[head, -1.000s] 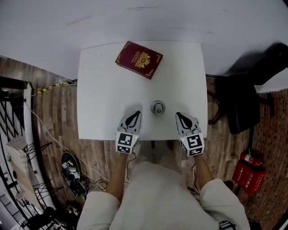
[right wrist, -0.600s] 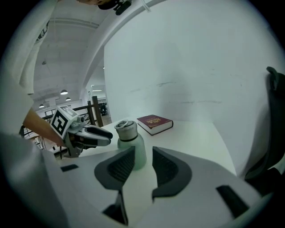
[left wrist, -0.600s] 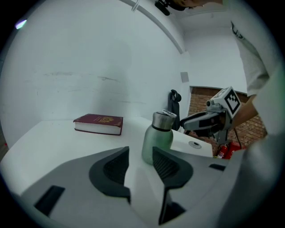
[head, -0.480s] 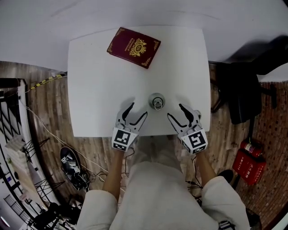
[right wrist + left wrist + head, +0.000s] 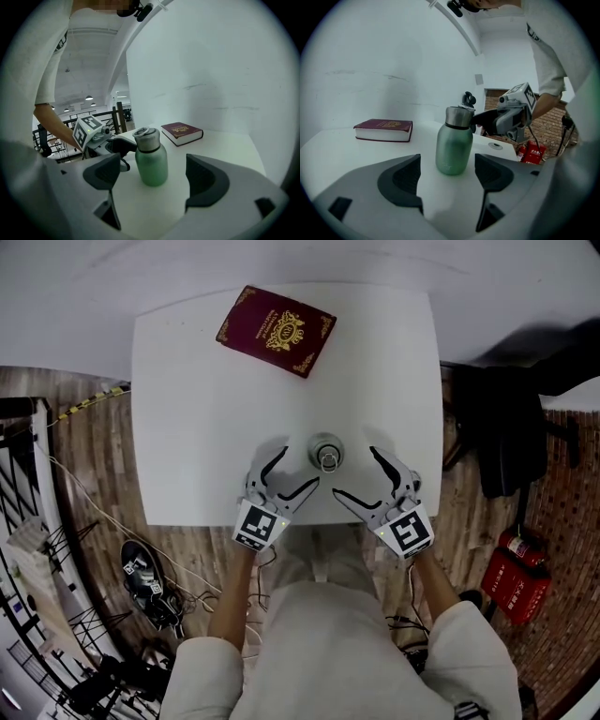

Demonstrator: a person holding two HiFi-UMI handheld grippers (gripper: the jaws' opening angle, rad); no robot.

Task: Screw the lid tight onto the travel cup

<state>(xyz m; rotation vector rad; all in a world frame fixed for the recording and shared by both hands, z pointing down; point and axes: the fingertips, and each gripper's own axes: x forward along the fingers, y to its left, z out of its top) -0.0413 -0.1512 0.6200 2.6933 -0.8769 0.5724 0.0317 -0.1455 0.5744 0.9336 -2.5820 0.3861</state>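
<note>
While left tongs [image 5: 298, 468] and right tongs [image 5: 356, 472], just spread empty, flank it, travel cup [image 5: 326, 454] stands lidded

Apparently no legible text anywhere.

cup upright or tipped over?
Upright: the travel cup stands on its base on the white table, silver lid on top.
</note>
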